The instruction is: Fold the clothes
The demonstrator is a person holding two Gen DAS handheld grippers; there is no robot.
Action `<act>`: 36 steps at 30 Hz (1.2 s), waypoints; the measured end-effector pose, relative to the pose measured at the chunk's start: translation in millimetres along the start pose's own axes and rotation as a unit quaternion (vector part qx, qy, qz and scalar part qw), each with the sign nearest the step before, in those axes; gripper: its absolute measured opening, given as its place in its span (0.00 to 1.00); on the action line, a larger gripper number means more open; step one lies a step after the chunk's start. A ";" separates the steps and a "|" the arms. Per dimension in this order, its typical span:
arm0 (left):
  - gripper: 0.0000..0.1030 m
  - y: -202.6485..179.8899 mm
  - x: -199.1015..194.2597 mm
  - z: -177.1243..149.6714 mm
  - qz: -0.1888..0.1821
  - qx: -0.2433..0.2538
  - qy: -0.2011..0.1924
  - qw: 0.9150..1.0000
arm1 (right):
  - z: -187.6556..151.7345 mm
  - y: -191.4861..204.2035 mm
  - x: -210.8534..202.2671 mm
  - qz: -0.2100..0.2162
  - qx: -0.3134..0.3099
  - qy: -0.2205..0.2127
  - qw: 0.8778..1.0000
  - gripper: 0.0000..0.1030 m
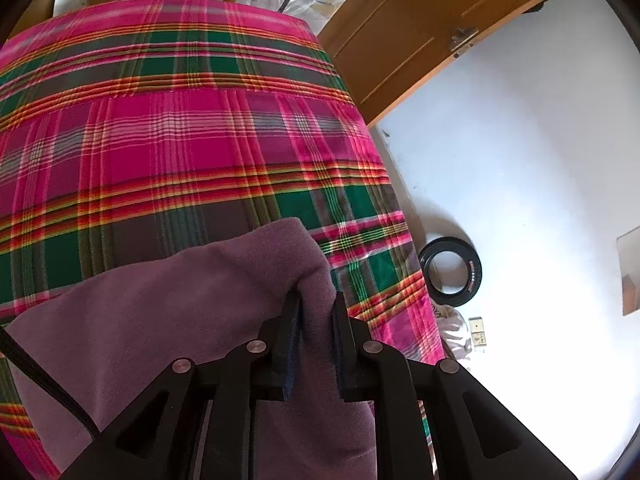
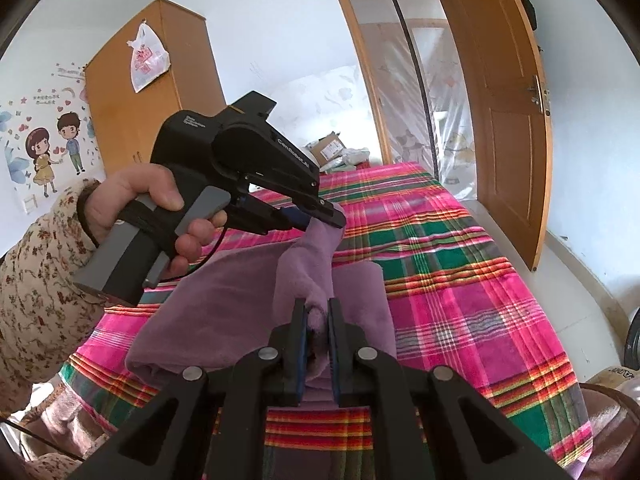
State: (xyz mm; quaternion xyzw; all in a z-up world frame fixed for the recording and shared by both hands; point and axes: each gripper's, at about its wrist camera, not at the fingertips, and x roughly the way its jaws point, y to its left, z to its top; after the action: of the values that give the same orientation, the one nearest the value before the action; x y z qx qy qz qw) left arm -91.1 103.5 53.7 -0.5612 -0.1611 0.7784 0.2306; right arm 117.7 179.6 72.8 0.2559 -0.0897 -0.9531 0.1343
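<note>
A soft purple garment lies partly folded on a bed with a pink, green and red plaid cover. My left gripper is shut on a bunched edge of it, the cloth squeezed between both pads. In the right wrist view the same purple garment is lifted at two spots. My right gripper is shut on a fold near me. A person's hand in a floral sleeve holds the left gripper, which pinches the far raised corner above the plaid cover.
A black ring-shaped object lies on the pale floor right of the bed. A wooden door stands open beyond the bed's far right corner. A wooden wardrobe with a hanging plastic bag is at the back left. Boxes sit past the bed's far end.
</note>
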 end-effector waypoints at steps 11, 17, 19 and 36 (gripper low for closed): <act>0.15 1.6 -33.1 -0.7 -0.005 0.025 -0.046 0.999 | -7.5 -10.5 5.7 -0.012 0.017 0.018 1.000 0.09; 0.15 20.2 -53.1 -4.5 0.011 0.022 -0.060 0.998 | -10.3 -15.7 7.4 -0.013 0.023 0.028 0.999 0.10; 0.15 31.0 -57.9 -9.2 0.017 0.015 -0.065 0.998 | -11.9 -18.3 7.8 -0.014 0.026 0.034 0.999 0.10; 0.15 104.7 -92.3 -58.8 0.042 -0.019 -0.096 0.994 | -30.4 -39.8 1.9 -0.035 0.032 0.096 0.994 0.11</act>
State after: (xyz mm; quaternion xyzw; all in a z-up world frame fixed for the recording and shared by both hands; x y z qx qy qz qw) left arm -29.6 -34.9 55.4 -0.4948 -0.1734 0.8343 0.1705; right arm 123.3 213.6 36.5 0.3536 -0.0983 -0.9247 0.1010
